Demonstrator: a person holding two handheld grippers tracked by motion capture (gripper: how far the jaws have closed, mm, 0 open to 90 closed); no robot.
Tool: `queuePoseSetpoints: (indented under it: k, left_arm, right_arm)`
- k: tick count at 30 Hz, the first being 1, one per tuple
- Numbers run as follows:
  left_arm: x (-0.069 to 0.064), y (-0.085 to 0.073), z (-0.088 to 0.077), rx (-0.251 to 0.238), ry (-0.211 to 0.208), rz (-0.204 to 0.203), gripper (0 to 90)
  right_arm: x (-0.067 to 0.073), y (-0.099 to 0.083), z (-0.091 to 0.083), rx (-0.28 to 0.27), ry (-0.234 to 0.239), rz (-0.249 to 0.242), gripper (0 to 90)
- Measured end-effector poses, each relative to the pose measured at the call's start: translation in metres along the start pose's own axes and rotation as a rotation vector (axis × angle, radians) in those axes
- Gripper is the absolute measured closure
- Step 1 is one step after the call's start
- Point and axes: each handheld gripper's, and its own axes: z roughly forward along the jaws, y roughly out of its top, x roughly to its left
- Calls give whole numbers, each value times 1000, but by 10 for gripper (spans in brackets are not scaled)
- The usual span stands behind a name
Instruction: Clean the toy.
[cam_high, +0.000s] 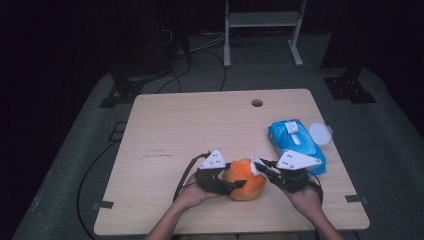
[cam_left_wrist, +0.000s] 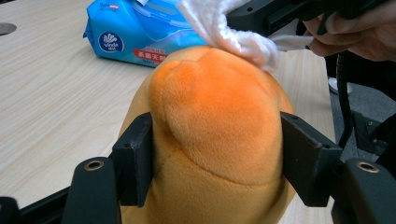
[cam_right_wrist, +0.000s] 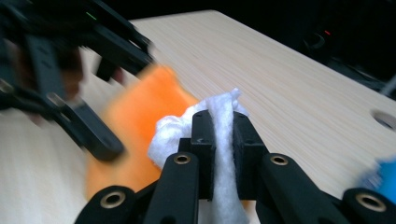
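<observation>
Left gripper view: left gripper (cam_left_wrist: 215, 163) clamps the soft orange plush toy (cam_left_wrist: 215, 140); right gripper (cam_right_wrist: 219, 135), pinched on a crumpled white wipe (cam_right_wrist: 219, 121), risks pushing the toy loose if it rubs hard.

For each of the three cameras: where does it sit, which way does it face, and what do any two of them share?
High view: above the person's side, facing forward and down on the table; both forearms and hands enter from below.
Left gripper view: on the left gripper, looking along its jaws clamped on the orange plush toy; the other hand shows top right.
Right gripper view: on the right gripper, jaws pinching a white wipe.
Shared: toy and wipe.
</observation>
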Motion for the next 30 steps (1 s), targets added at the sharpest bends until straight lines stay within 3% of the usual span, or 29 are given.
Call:
queuePoseSetpoints:
  k: [2,4,8,10,12,14,17,19,23,26,28,30]
  left_arm:
    - [-1,0,3,-3,-9,2,328]
    - [-2,0,5,-5,-35,11,297]
    - [5,-1,-1,-29,-62,-6,124]
    - [8,-4,1,-20,-67,-30,124]
    - [6,-8,5,-30,-82,-30,194]
    - [3,-8,7,-27,-86,-11,240]
    - [-10,-8,10,-10,-91,95,249]
    - [-11,-10,8,-13,-97,119,255]
    - [-9,-12,5,-21,-103,116,259]
    - [-6,-12,6,-35,-89,97,230]
    - [-4,-11,11,-37,-68,58,124]
    - [-5,-11,14,-32,-79,48,108]
  right_arm:
    - [-4,-5,-4,-5,10,30,808]
    - [0,-4,-3,-12,31,18,807]
    - [1,-5,-1,-11,66,12,807]
    - [-4,-8,-3,-11,74,36,807]
    - [-7,-8,-5,-13,95,64,807]
    - [-3,-5,-6,-18,118,61,807]
    - [9,4,-1,-37,166,39,807]
    - [14,10,2,-49,181,31,808]
    - [11,12,4,-26,177,23,808]
    - [1,5,1,-7,146,45,808]
    - [-9,-6,-7,-11,144,109,808]
    - [-9,-7,-8,-13,147,114,809]
